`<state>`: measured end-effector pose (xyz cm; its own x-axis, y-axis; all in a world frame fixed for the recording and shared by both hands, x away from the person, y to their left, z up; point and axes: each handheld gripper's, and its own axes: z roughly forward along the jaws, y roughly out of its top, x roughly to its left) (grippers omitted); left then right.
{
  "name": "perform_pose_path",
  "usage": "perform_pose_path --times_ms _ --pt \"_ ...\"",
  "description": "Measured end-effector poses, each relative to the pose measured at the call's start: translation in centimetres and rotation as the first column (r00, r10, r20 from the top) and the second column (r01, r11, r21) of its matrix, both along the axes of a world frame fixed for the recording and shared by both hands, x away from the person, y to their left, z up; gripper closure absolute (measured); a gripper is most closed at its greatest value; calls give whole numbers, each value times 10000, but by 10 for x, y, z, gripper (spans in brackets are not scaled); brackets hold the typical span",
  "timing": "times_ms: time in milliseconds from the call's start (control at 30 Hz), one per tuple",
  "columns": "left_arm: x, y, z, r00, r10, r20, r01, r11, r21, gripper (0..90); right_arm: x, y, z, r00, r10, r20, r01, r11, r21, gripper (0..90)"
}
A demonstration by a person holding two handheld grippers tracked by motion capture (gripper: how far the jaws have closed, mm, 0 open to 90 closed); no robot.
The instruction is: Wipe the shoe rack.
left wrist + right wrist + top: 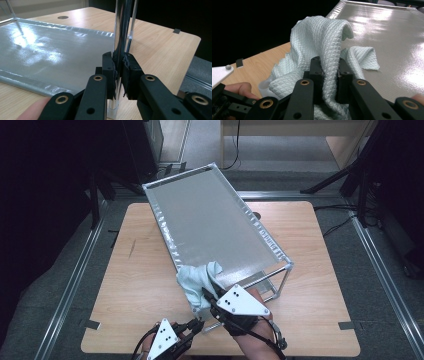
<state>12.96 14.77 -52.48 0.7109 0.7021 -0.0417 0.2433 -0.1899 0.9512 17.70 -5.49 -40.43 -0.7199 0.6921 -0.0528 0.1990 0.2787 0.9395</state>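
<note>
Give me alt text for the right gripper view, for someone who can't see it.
The right gripper has its two black jaws shut on a pale green waffle-weave cloth, bunched over the corner of a silvery mesh shelf. Beyond the cloth lies a wooden table, and a fingertip shows at lower left.

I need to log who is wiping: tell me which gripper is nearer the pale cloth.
Right. The right gripper is shut on the cloth; the left gripper is apart from it, clamping the rack's metal leg.

Overhead forward-down; two close tool-mounted views
</note>
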Motion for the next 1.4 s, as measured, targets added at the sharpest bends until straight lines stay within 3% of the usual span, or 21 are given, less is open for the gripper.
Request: perform_pose_path --times_ms 133,200,300,333,467,633,700,800,833,967,1067,1133,1300,1367,1400 --pt "0 -1 0 10000 23 -4 -23 10000 19 822 4 -10 1 10000 96 -3 -96 9999 -41 790" --pt "0 0 0 10000 -20 -3 20 10000 -2 821 9 -23 3 9991 -363 218 370 9989 -300 783" --pt "1 0 -1 10000 -62 2 62 10000 -28 821 20 -48 5 9937 -1104 205 1110 9934 -289 774" --pt "1 0 -1 10000 -65 -5 65 10000 -35 821 25 -62 7 9875 -1556 235 1563 9873 -292 773" --pt "1 0 0 10000 -68 -39 68 10000 -47 821 35 -105 12 9679 -2511 -45 2511 9679 117 770" --pt "0 0 0 10000 -2 -62 2 10000 13 821 40 -148 15 9251 -3796 74 3795 9251 96 746" --pt "0 0 0 10000 20 -71 -20 10000 10 821 41 -152 14 9350 -3545 -64 3546 9346 283 770" --pt "1 -1 1 10000 34 -59 -34 10000 30 822 37 -141 12 9246 -3797 307 3796 9251 78 804" --pt "1 -1 1 10000 59 -81 -59 10000 12 822 36 -136 11 9264 -3750 341 3749 9270 88 807" --pt "4 -3 0 9998 162 -135 -163 9998 -82 821 30 -114 8 9493 -3130 288 3121 9495 327 810" --pt "5 -5 0 9995 259 -185 -262 9995 -152 821 22 -88 6 9755 -2193 160 2184 9748 447 810" --pt "5 -5 0 9995 245 -185 -248 9996 -160 821 14 -69 4 9852 -1699 233 1688 9846 452 811" --pt "4 -4 -1 9998 194 -99 -195 9997 -127 821 -15 -16 -1 9939 -606 918 620 9980 -127 814" --pt "4 -4 -1 9999 145 -86 -146 9998 -114 821 -19 -10 0 9920 -466 1175 518 9978 -420 813" --pt "4 -5 -1 9999 125 -62 -126 9999 -103 821 -18 -13 1 9938 -312 1065 360 9984 -429 810"
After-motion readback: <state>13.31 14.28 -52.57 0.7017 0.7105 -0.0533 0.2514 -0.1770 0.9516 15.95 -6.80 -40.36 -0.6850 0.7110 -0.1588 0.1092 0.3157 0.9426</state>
